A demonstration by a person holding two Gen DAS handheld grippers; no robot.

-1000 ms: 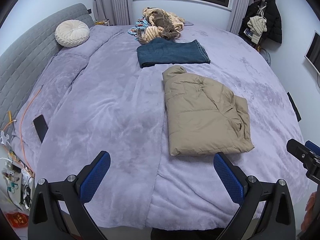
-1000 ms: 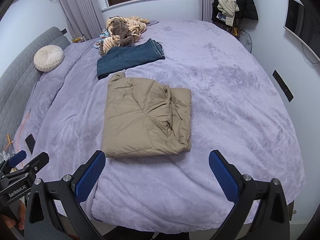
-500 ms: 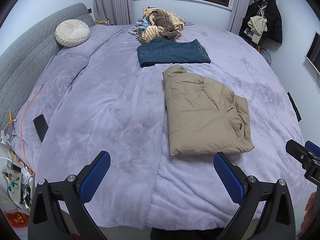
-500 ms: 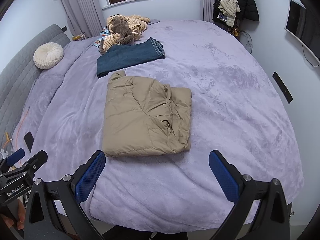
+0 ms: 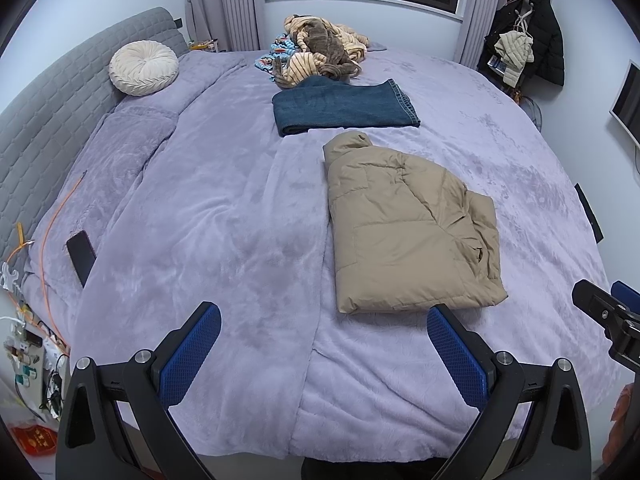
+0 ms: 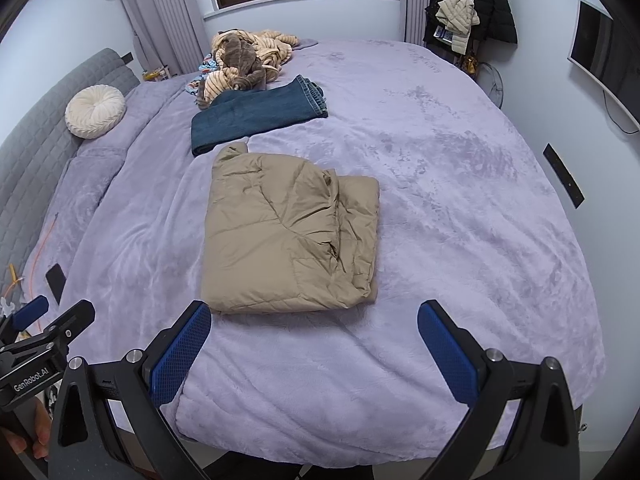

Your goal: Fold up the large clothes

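Note:
A tan puffer jacket [image 5: 408, 224] lies folded into a rectangle on the purple bedspread [image 5: 208, 208]; it also shows in the right wrist view [image 6: 292, 232]. My left gripper [image 5: 324, 344] is open and empty, held back over the bed's near edge, left of the jacket. My right gripper [image 6: 314, 344] is open and empty, just short of the jacket's near edge. Folded blue jeans [image 5: 344, 106] lie beyond the jacket, also in the right wrist view [image 6: 256, 114]. A heap of unfolded striped and brown clothes [image 5: 320, 50] sits at the far side.
A round cream cushion [image 5: 144, 68] rests by the grey headboard [image 5: 36, 120]. A black phone [image 5: 81, 252] and an orange cable [image 5: 52, 216] lie at the bed's left edge. Coats [image 6: 472, 8] hang at the back right. A screen [image 6: 604, 48] is on the right wall.
Both grippers have drifted very slightly; the jacket and other clothes have not moved. Both grippers stay open.

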